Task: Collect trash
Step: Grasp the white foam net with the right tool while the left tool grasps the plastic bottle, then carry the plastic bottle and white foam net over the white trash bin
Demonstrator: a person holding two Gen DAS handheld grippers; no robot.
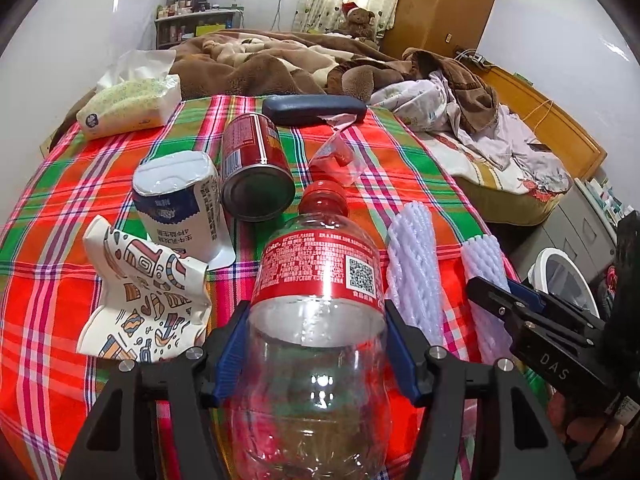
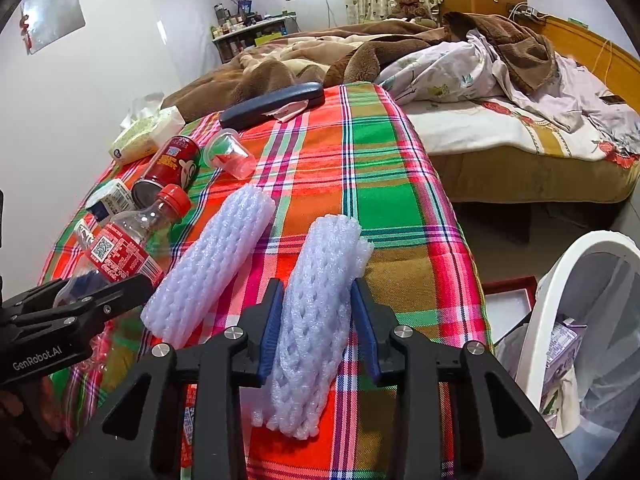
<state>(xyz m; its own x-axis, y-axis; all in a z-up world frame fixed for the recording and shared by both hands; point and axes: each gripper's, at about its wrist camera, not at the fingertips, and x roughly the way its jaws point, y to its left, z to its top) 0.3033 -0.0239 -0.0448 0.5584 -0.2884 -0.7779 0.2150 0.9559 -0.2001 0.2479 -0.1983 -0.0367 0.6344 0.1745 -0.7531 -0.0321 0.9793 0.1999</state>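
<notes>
My left gripper (image 1: 317, 307) is shut on a clear plastic bottle (image 1: 320, 264) with a red label and red cap; its blue pads press on both sides of the body. The bottle lies on a plaid cloth (image 1: 48, 320). In the right wrist view my right gripper (image 2: 317, 285) is shut on a white foam net sleeve (image 2: 316, 320) lying on the cloth, and the pads squeeze its sides. A second foam sleeve (image 2: 216, 264) lies just left of it. A white trash bin (image 2: 560, 320) with a bag liner stands on the floor to the right.
Beyond the bottle lie a red can (image 1: 256, 164), a white carton (image 1: 180, 204), a crumpled printed paper cup (image 1: 148, 292) and a clear plastic cup (image 1: 336, 156). A tissue pack (image 1: 128, 104) and a dark case (image 1: 316, 108) sit at the far edge, and a bed with blankets is behind.
</notes>
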